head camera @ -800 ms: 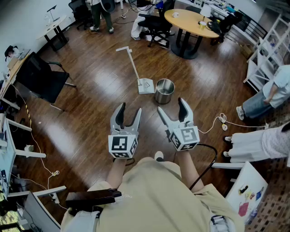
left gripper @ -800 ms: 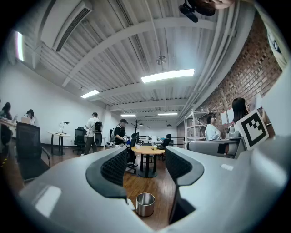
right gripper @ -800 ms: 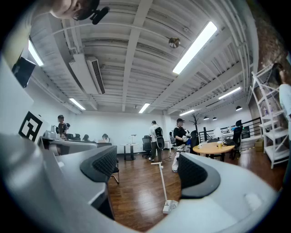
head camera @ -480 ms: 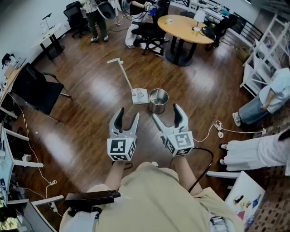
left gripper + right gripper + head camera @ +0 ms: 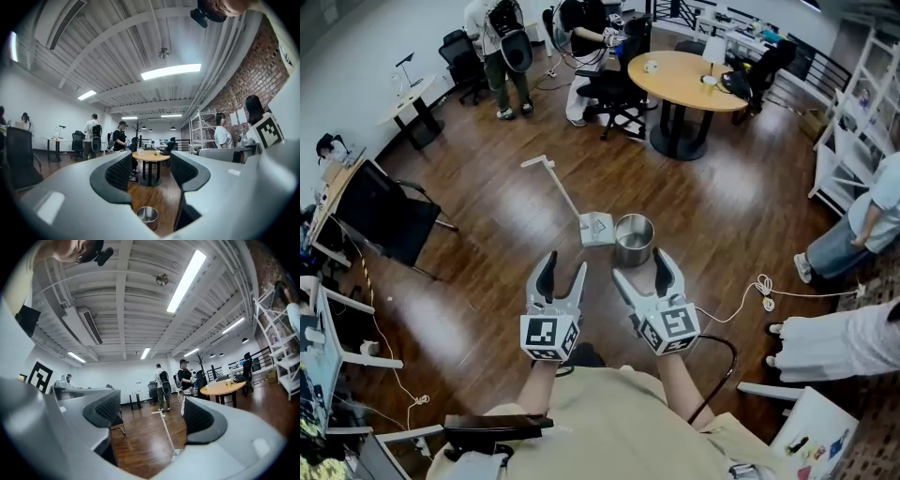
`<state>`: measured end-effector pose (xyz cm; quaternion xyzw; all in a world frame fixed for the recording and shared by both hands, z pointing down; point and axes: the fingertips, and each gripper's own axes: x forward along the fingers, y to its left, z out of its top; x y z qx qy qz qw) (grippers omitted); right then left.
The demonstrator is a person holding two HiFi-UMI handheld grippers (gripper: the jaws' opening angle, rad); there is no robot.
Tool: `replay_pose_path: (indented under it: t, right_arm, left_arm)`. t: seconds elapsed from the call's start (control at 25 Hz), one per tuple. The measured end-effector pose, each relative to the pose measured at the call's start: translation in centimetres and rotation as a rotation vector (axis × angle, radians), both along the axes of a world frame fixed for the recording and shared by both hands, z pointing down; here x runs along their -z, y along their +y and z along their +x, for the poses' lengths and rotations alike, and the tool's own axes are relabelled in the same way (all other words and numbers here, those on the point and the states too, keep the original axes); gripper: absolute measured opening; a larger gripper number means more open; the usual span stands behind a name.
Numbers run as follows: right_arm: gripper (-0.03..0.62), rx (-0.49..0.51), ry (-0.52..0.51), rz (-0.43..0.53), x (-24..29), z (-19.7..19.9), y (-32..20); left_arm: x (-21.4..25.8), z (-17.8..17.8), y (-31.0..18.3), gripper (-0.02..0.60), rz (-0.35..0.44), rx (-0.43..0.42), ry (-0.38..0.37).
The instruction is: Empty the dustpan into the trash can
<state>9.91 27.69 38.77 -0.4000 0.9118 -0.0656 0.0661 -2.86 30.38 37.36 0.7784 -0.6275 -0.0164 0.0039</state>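
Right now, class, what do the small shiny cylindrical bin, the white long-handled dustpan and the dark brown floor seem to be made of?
The small shiny cylindrical bin is probably bare metal: silvery and reflective. The white long-handled dustpan is likely matt plastic, uniformly white, though that is hard to confirm. The dark brown floor looks like wood or wood-look planks with a glossy finish, showing plank lines and glare.
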Motion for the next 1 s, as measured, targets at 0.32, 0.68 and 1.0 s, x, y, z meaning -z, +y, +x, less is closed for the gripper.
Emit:
replay_pose_path:
  t: [0.32, 0.68, 1.0]
  right_arm:
    - [0.411, -0.062, 0.048, -0.032, -3.2, -0.4, -4.3]
    - [0.411, -0.058, 0.105, 0.03, -0.4, -8.1, -12.3]
    - [0.41, -0.067, 0.168, -0.036, -2.5, -13.1, -15.5]
  left_arm:
    - [-2.2, -1.7, -4.8, 0.232, 0.002, -0.025, 0.012]
    - [-1.1, -9.0, -12.3, 0.232, 0.045, -0.023, -0.002]
    - [-0.3, -15.6, -16.8, 0.232, 0.027, -0.034, 0.055]
